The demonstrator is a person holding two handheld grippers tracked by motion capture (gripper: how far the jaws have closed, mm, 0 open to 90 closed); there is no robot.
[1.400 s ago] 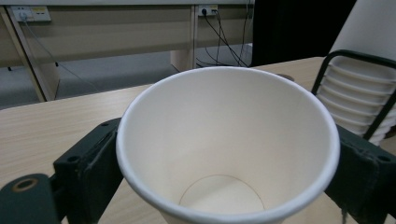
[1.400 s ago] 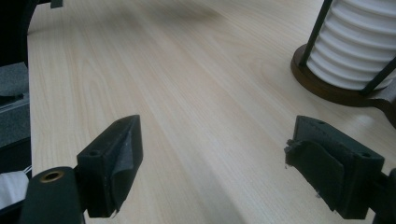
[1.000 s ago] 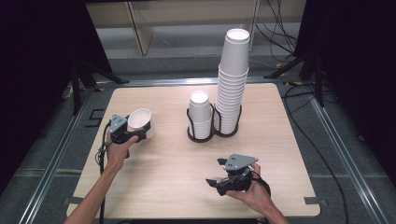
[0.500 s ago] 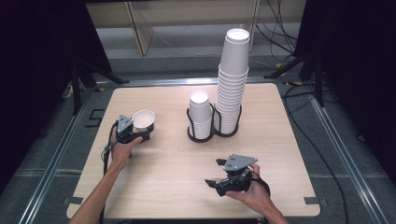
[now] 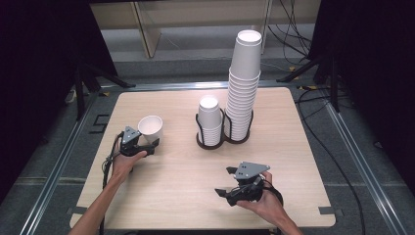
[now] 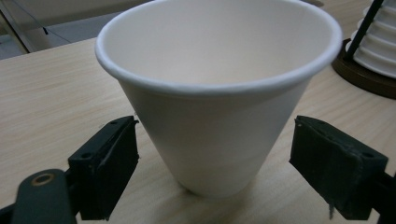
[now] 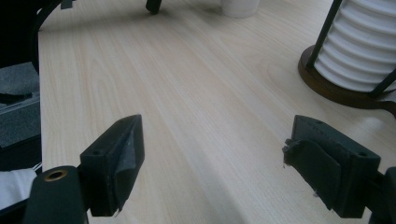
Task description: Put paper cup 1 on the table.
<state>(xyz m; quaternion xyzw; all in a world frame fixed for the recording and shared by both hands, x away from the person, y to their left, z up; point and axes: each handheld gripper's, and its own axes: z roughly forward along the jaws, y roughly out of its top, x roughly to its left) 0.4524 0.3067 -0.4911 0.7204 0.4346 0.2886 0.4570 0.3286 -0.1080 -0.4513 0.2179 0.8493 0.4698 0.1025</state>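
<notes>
I see my left claw (image 5: 150, 142) at the left part of the pale wooden counter (image 5: 186, 196). A single white paper cup (image 5: 150, 128) stands there with its mouth up, between the two black jaws. The jaws have just been closing around it. In the left gripper view they are low beside the cup's wall. The right jaw has a clear gap to the wall. The left jaw is very near it, and I cannot tell if it touches. So this claw is not yet clenched on the cup and I count it as released.

My right claw (image 5: 222, 181) is near the front edge of the counter, on the right side, well apart from the cup. Its jaws stand wide and released, with only bare wood between them.

Behind, in the middle of the counter, there is a black wire holder on a dark round base (image 5: 222, 144). It keeps two stacks of white paper cups side by side: a short stack (image 5: 210, 120) on the left and a tall stack (image 5: 243, 88) on the right. The single cup is to the left of this holder and does not touch it.
</notes>
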